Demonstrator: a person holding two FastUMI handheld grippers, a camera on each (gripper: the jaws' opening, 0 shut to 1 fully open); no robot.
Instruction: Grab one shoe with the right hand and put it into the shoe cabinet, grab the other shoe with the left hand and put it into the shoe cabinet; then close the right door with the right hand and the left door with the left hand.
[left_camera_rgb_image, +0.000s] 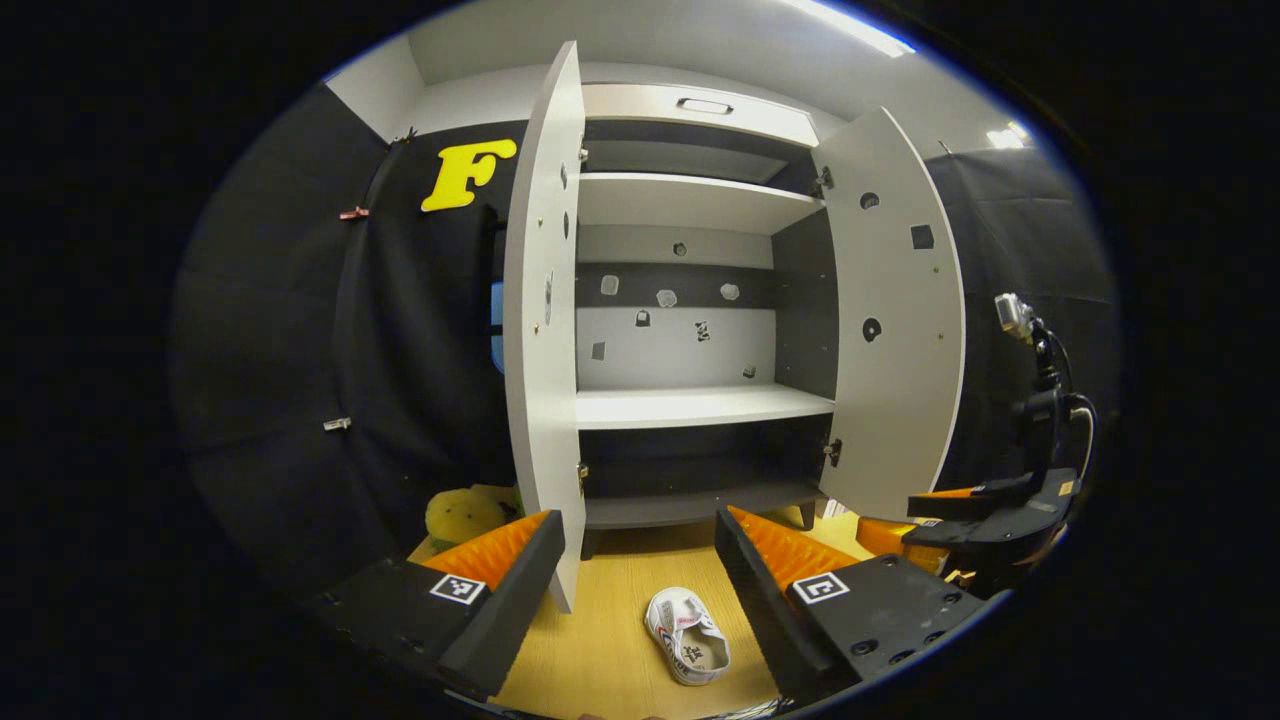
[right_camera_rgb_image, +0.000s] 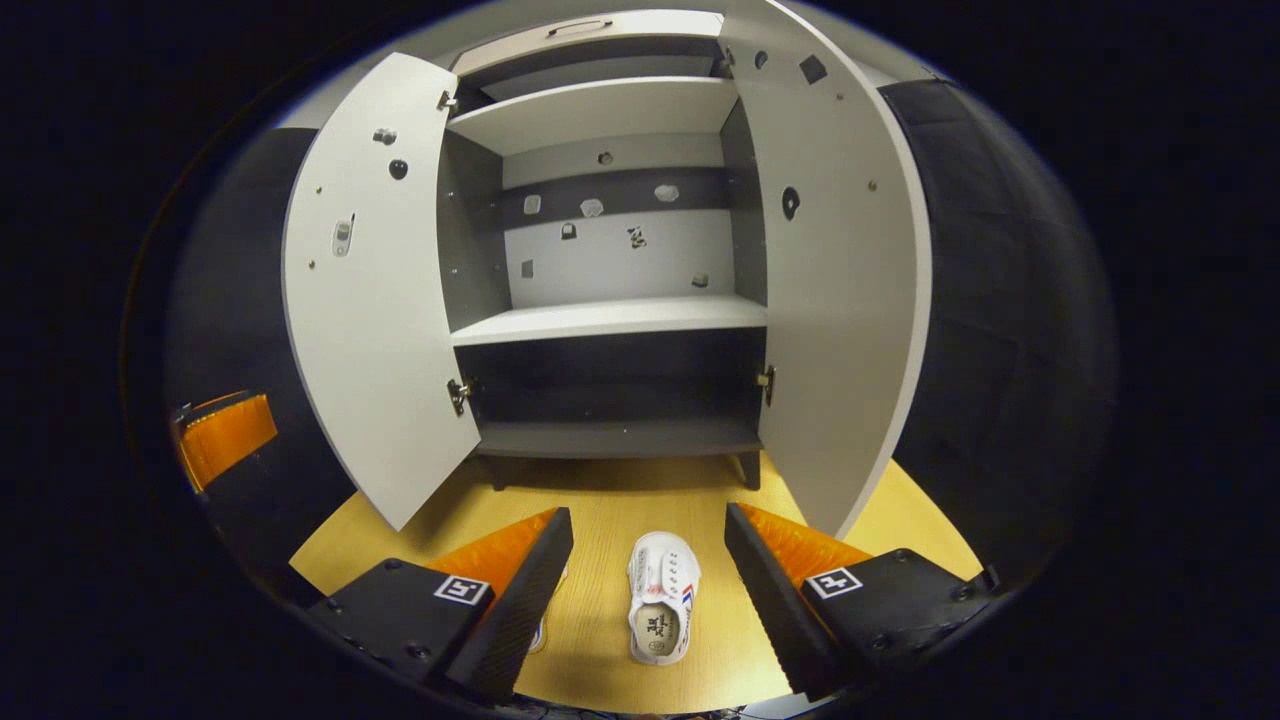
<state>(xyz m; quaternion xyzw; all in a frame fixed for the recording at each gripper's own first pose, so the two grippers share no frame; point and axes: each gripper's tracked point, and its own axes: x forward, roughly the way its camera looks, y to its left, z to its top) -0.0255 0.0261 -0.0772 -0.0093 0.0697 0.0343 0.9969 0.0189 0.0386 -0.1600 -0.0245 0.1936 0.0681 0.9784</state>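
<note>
**Two shoes down, doors open**

Both grippers spread wide, holding nothing. Right gripper (right_camera_rgb_image: 648, 560) hovers over one shoe (right_camera_rgb_image: 661, 597) on the floor (right_camera_rgb_image: 600, 490) before the shoe cabinet (right_camera_rgb_image: 610, 318). We should straddle its midsection before pinching.

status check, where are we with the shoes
Both grippers open, left, right. White shoe on floor between right fingers. Cabinet doors open, shelves bare.

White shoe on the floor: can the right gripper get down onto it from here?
Probably yes. In the right gripper view the white shoe lies on the wooden floor between the open right gripper fingers, with nothing in between.
</note>
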